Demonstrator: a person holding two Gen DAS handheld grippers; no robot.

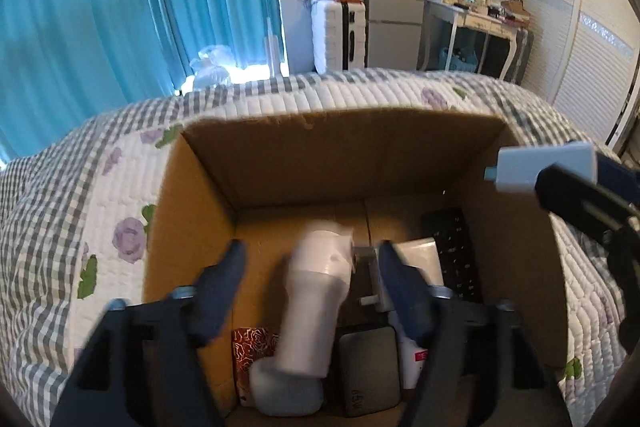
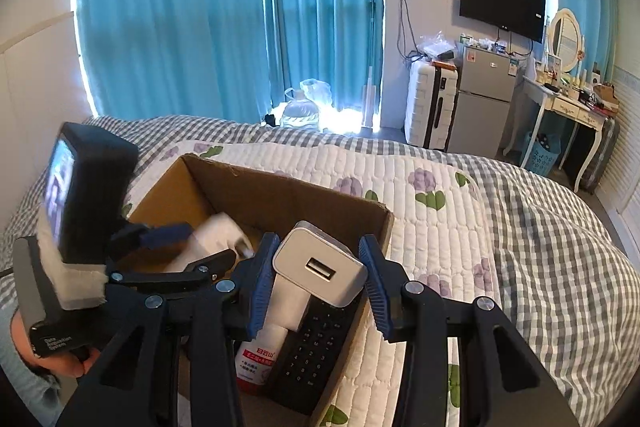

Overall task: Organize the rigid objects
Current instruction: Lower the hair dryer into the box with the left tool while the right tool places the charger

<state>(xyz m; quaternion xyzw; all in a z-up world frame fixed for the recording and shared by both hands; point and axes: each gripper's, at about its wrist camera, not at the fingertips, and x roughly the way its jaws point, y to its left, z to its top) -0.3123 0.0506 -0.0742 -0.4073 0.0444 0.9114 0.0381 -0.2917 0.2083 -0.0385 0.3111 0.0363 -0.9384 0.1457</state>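
On the quilted bed point(image 2: 460, 187) sits an open cardboard box point(image 1: 320, 155). The left gripper point(image 1: 310, 259) hangs over it with jaws spread, a blurred white bottle point(image 1: 316, 291) between them but untouched. The right gripper point(image 2: 316, 267) pinches a white USB charger point(image 2: 320, 267) above the box's right edge. Inside lie a black remote point(image 2: 316, 343), a red-labelled bottle point(image 2: 260, 359) and a dark flat case point(image 1: 368, 367).
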